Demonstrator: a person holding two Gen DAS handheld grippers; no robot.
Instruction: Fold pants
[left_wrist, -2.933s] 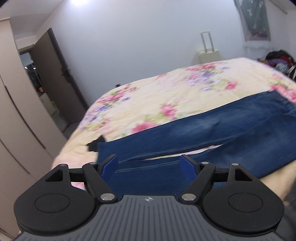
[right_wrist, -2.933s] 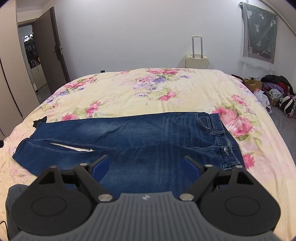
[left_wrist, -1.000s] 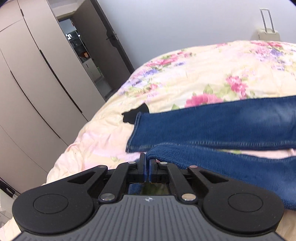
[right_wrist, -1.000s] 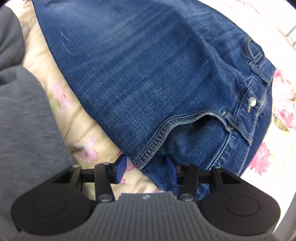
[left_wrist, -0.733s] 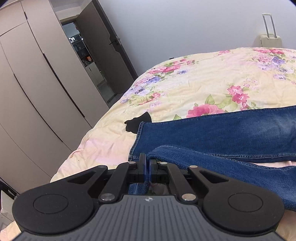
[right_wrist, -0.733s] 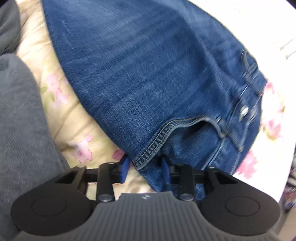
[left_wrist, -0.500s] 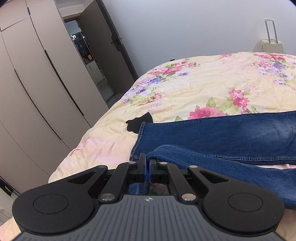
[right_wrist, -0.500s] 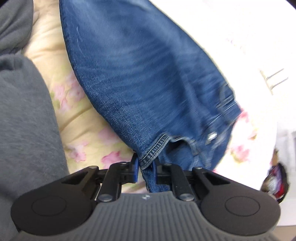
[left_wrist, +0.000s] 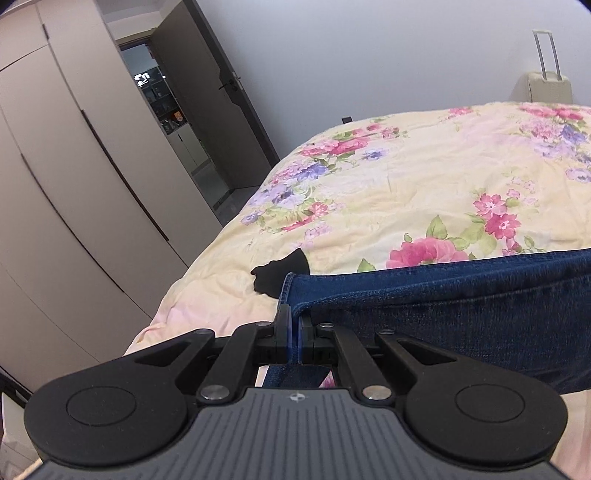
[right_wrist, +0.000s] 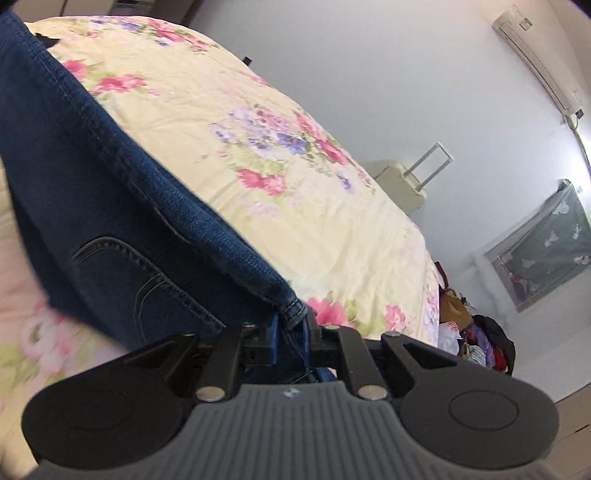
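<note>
- Left gripper (left_wrist: 294, 325) was clamped on the hem end of one leg of the blue jeans (left_wrist: 461, 302), denim pinched between its blue pads, with that leg raised off the bed (left_wrist: 406, 192)
- Right gripper (right_wrist: 290, 332) was clenched on the waistband corner of the same jeans, the fabric bunched between its pads and a back pocket showing on the hanging cloth
- From the right wrist view the jeans stretched from the gripper away toward the left edge of the bed, held up above the floral quilt
- From the left wrist view the other leg lay flat on the quilt near the bed's left edge, its hem touching a small black item (left_wrist: 280, 271)
- Beyond the far edge of the bed stood a cream suitcase (left_wrist: 548, 86), and a wardrobe (left_wrist: 74, 206) lined the left wall beside an open door (left_wrist: 207, 110)
- Clothes (right_wrist: 484, 343) were piled on the floor past the bed's right edge
</note>
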